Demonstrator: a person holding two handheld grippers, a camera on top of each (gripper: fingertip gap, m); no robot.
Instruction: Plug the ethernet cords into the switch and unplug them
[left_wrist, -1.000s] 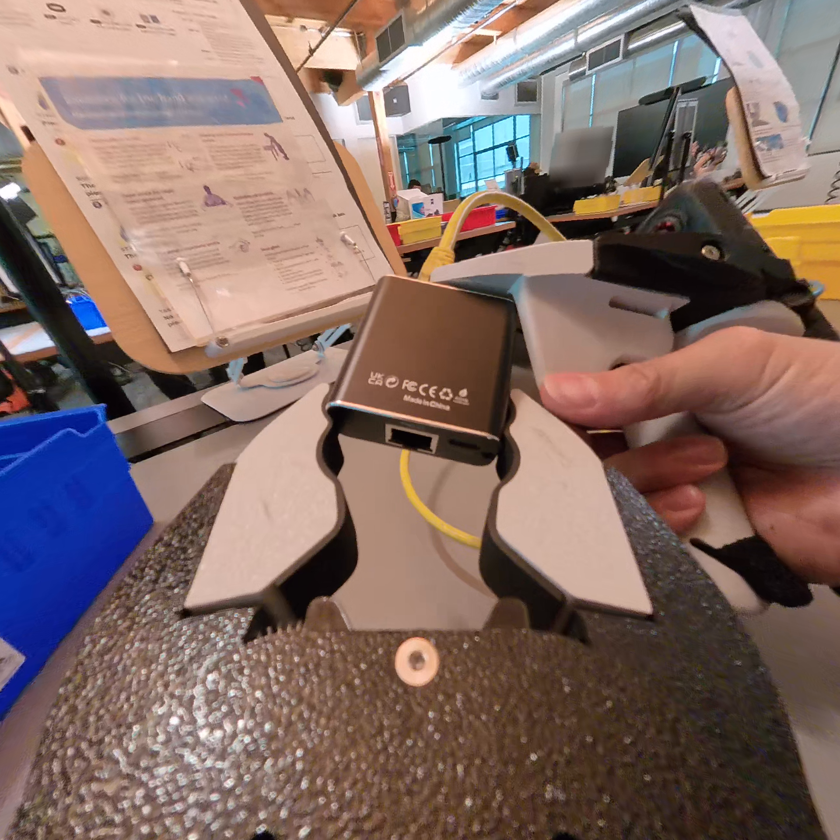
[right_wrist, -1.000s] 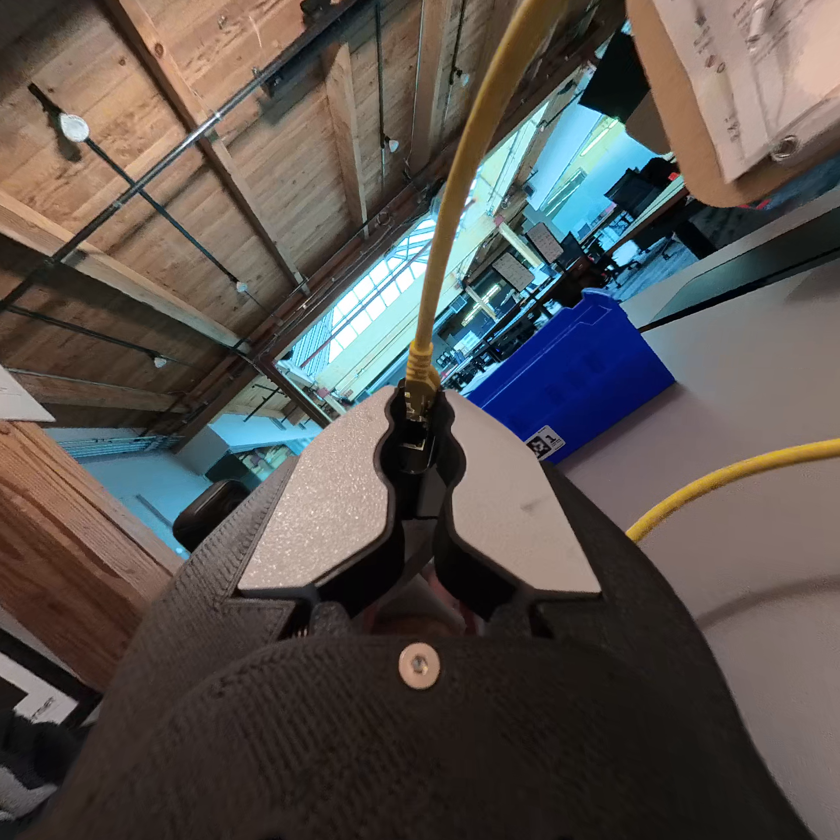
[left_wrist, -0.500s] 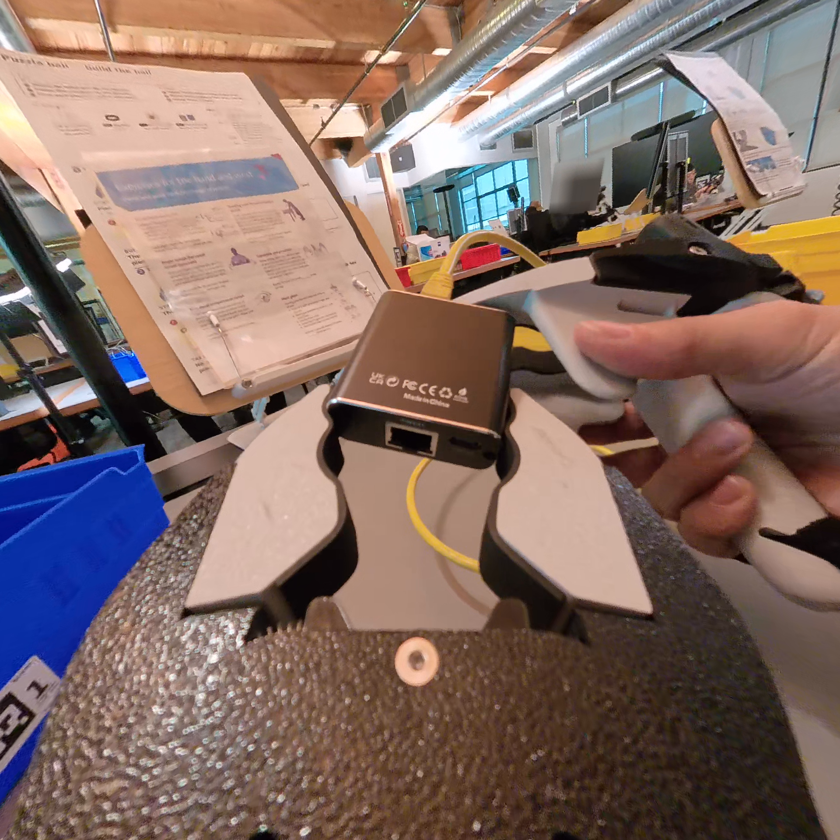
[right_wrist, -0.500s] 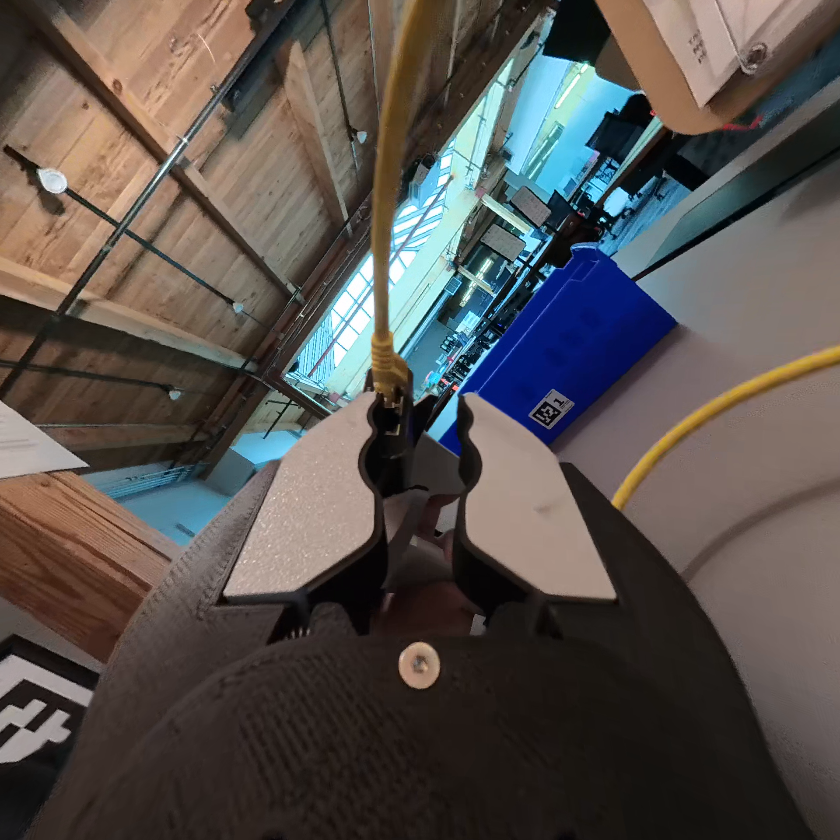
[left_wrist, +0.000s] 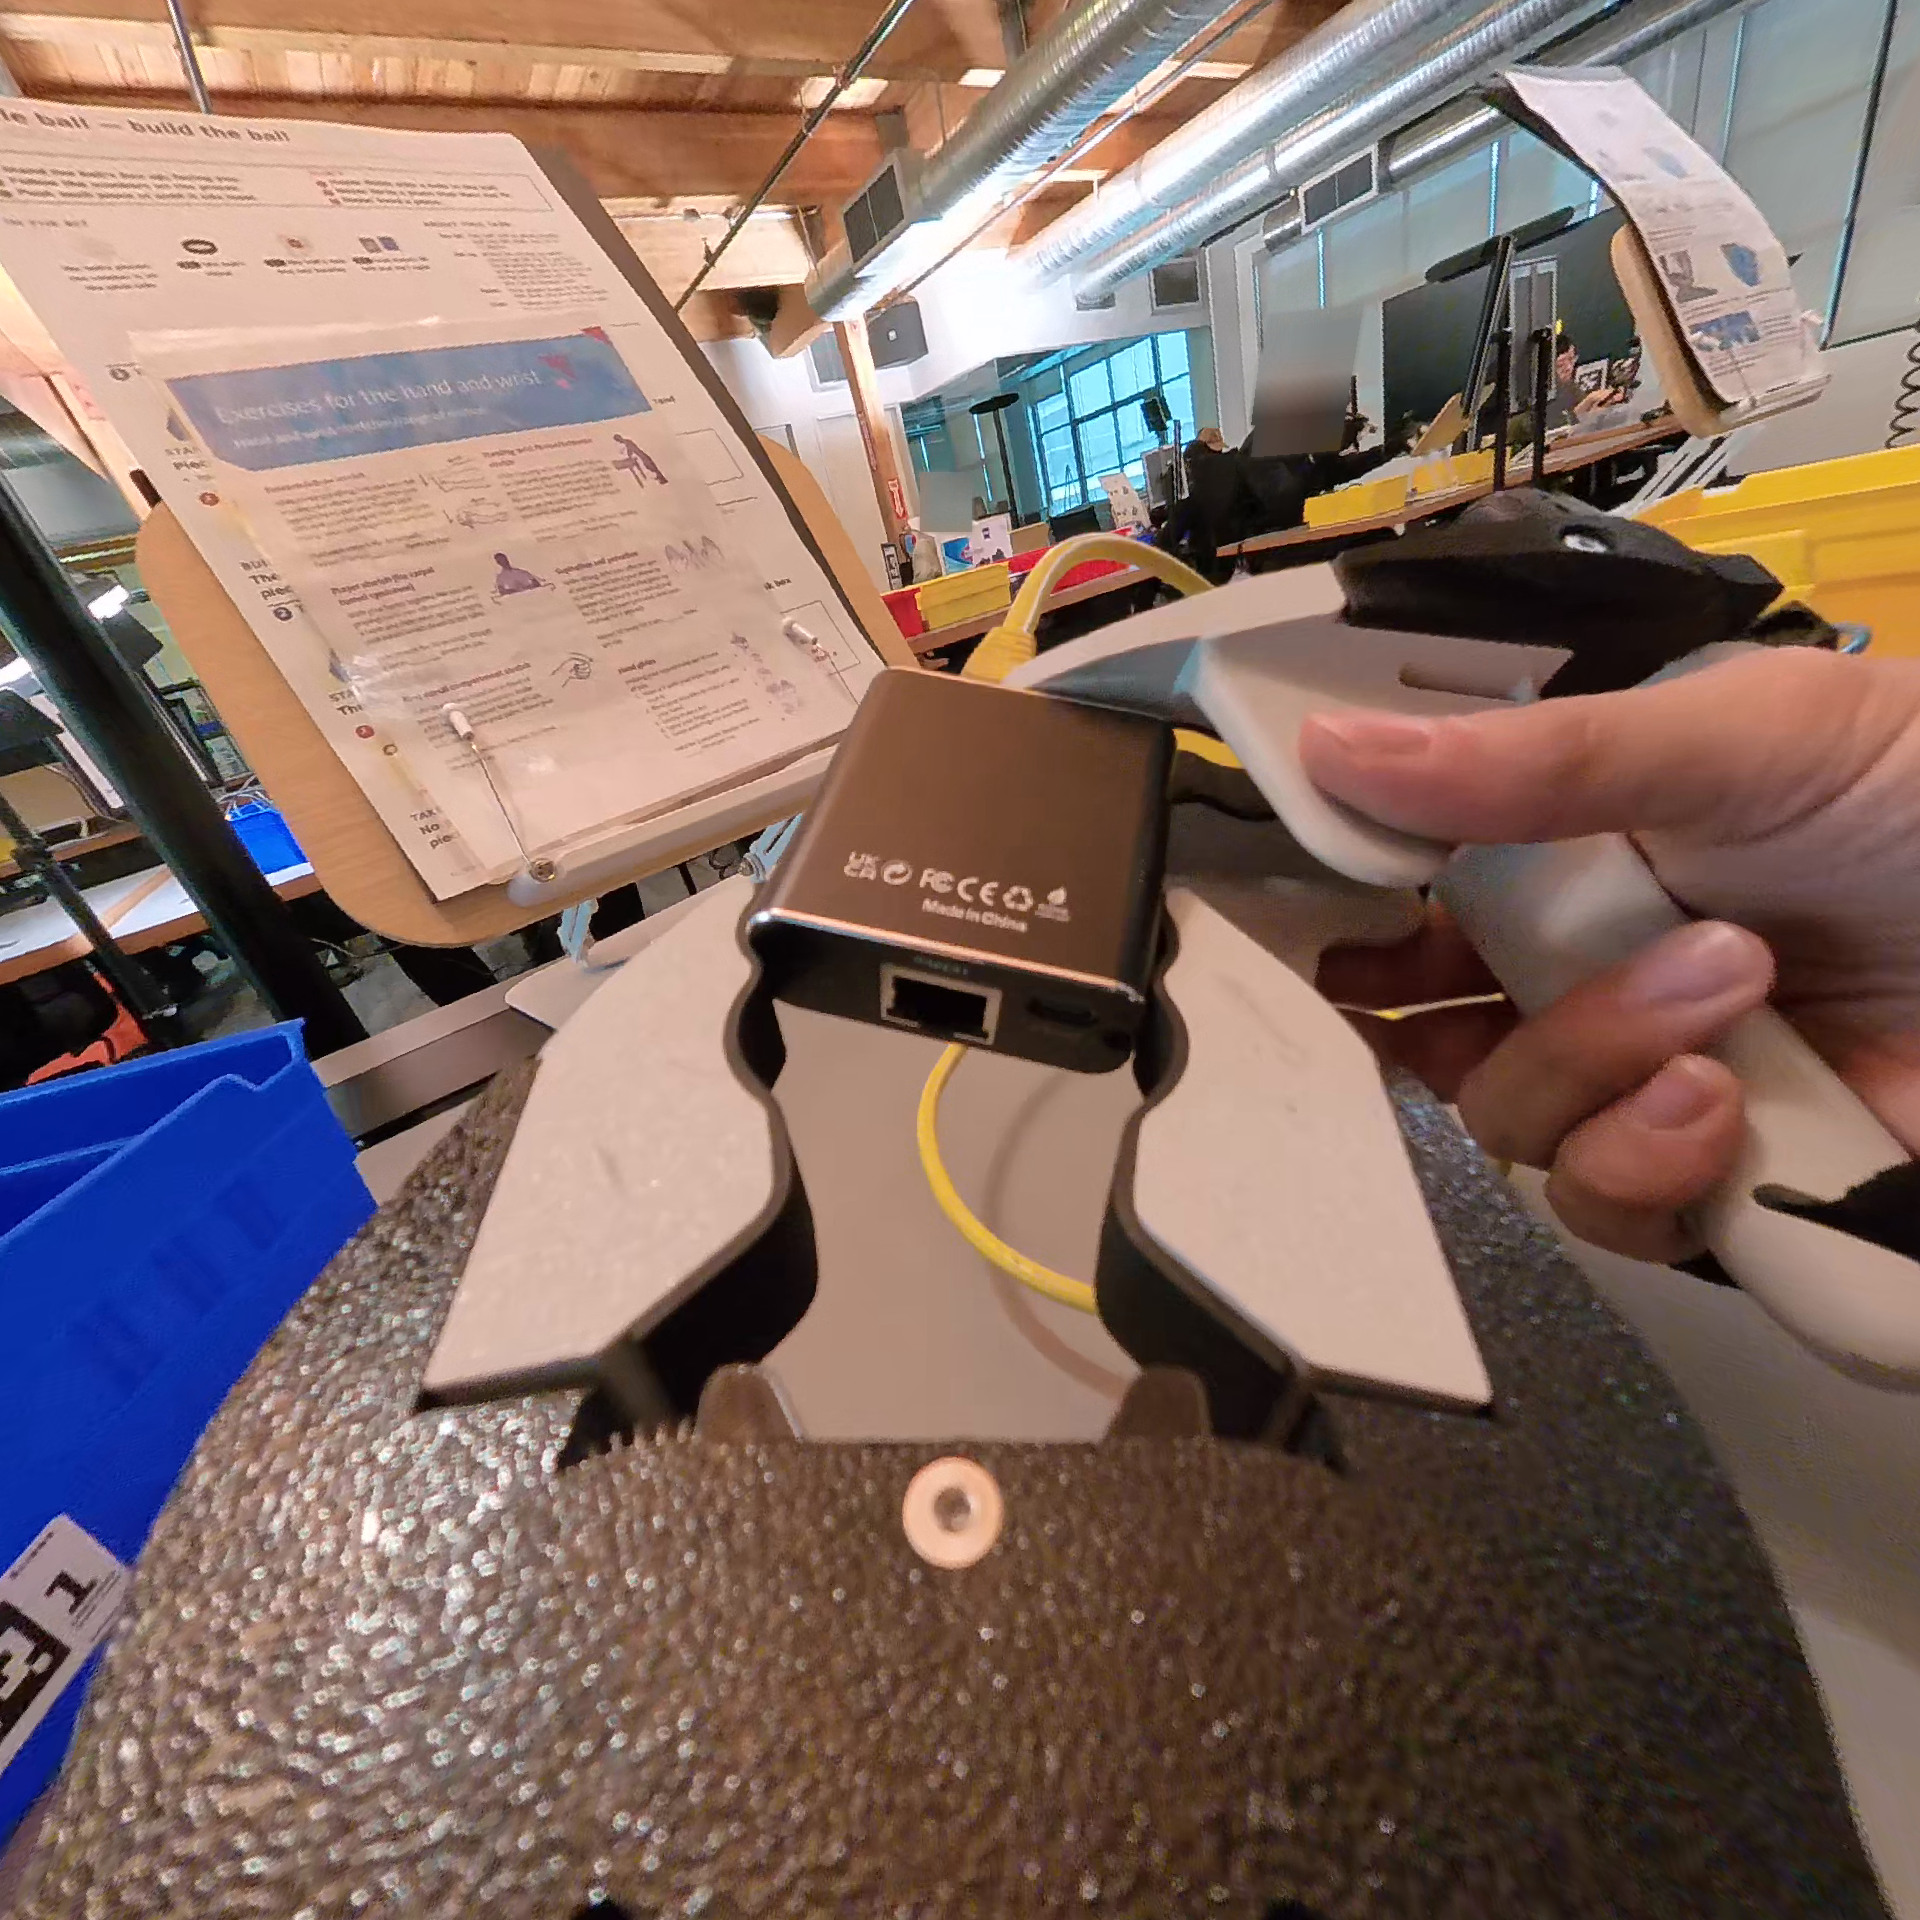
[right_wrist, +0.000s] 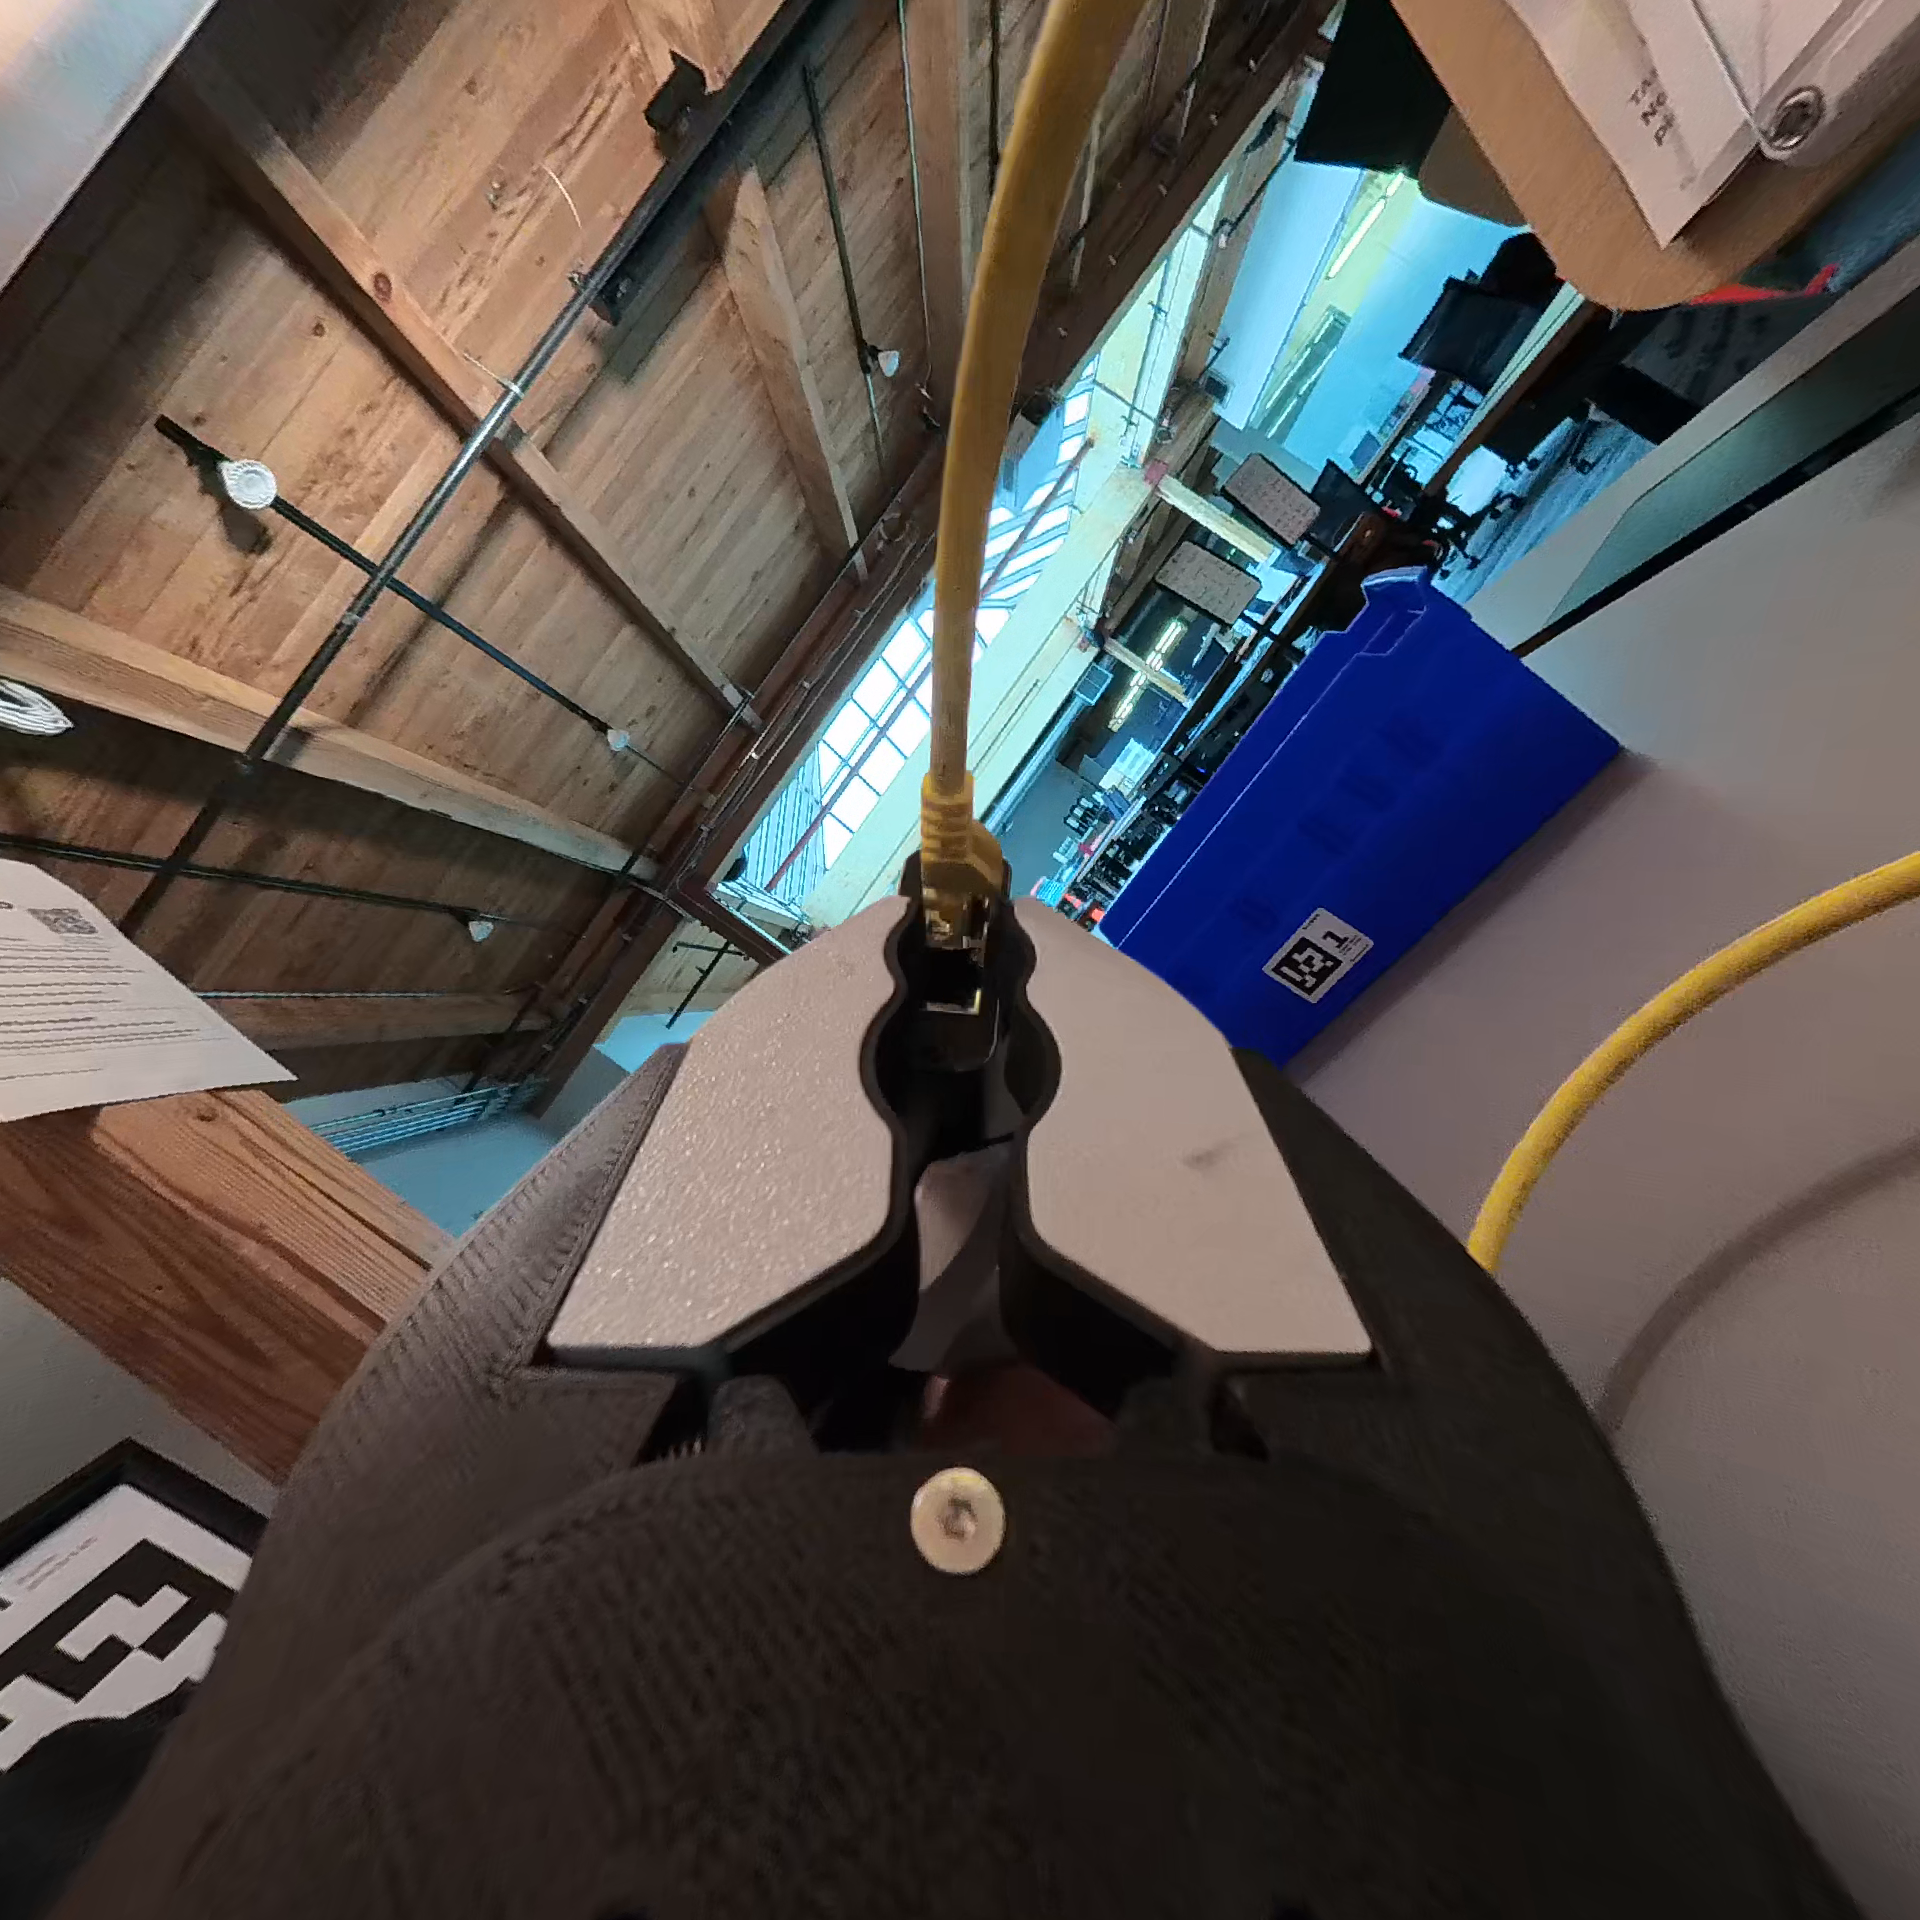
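Over the grey table (left_wrist: 883, 1226) the left gripper (left_wrist: 951, 997) clamps the switch (left_wrist: 977, 831) steady — the right gripper (right_wrist: 961, 966) pinches the yellow cord's plug (right_wrist: 951, 873), ready for seating it.

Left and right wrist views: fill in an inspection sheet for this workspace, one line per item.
Surface: grey table, mostly bare.
Job's things: dark switch, lifted off the table, near port empty; yellow ethernet plug.
Clutter: blue bin; document stand with printed sheets.
Grippers: left gripper shut on the switch; right gripper shut on the plug, held by a hand.
Cables: yellow ethernet cord arcs up from the plug; a loop lies on the table.
Surroundings: wooden ceiling, ducts, desks, yellow bins.
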